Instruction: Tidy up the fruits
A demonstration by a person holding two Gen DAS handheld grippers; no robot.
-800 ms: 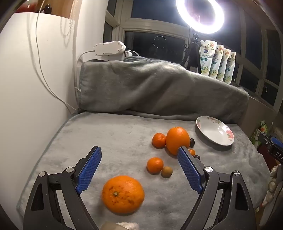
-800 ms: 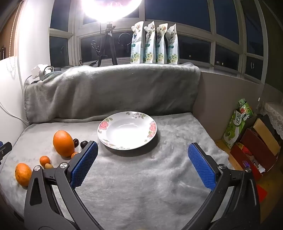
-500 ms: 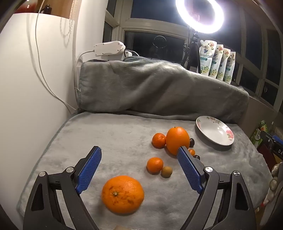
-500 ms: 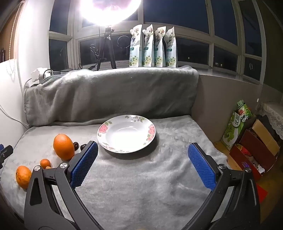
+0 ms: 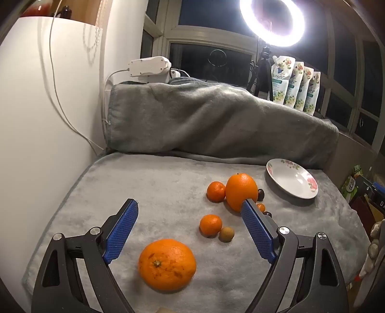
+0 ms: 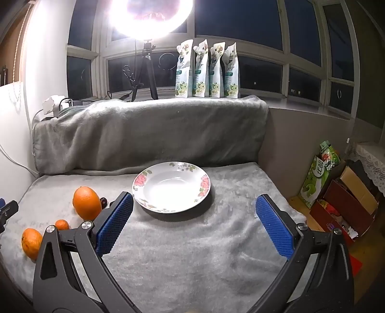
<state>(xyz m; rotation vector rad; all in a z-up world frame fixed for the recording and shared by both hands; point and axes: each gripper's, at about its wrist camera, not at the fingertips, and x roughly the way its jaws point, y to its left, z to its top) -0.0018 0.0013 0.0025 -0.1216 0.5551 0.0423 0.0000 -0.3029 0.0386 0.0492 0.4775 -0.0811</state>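
In the left wrist view a large orange [image 5: 167, 264] lies near, just below my open, empty left gripper [image 5: 189, 218]. Beyond it lie a small mandarin [image 5: 210, 225], a small brown fruit [image 5: 226, 234], a second mandarin [image 5: 216, 191], a tall orange [image 5: 241, 191], and small dark fruits [image 5: 260, 194]. The floral white plate [image 5: 292, 178] sits empty at the right. In the right wrist view my open, empty right gripper [image 6: 193, 218] hovers in front of the plate [image 6: 171, 187]; the tall orange [image 6: 87, 203] and near orange [image 6: 31, 242] lie to the left.
A grey blanket [image 5: 156, 187] covers the surface and the raised back ledge [image 6: 149, 130]. A white wall [image 5: 36, 144] with a cable bounds the left. A ring light [image 5: 272, 21] and refill pouches [image 6: 208, 69] stand behind. Boxes and bags [image 6: 341, 192] sit beyond the right edge.
The right gripper has moved slightly back and up, so the plate sits a little further off. The left view is almost unchanged.
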